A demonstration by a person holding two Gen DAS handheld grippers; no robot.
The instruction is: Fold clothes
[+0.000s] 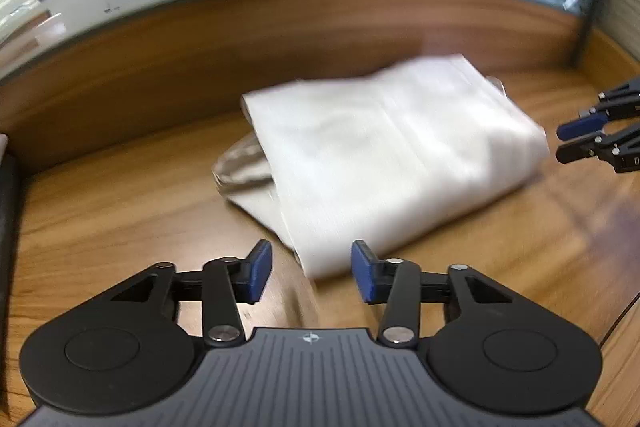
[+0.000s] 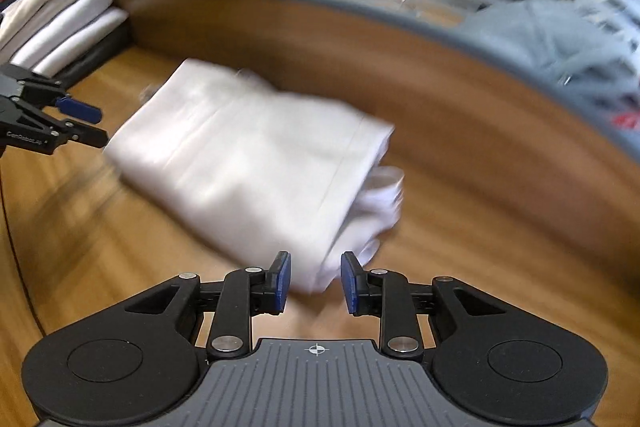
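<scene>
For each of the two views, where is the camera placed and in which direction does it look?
Left wrist: on the left tongs, facing down at the folded white garment; the right tongs show at right.
Right wrist: on the right tongs, facing the same garment; the left tongs show at left.
Shared: garment, wooden table.

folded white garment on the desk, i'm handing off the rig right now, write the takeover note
Left gripper: open, empty, just off the near corner of the folded white garment.
Right gripper: open, narrower gap, empty; a garment corner shows between its pads, no pinch visible.
Garment: lying as a compact folded bundle on the wooden desk, some inner layers poking out at one end.
Stack of folded clothes sits at the desk's far left.
Done: folding looks finished.
Left: probably move it to the stack.
</scene>
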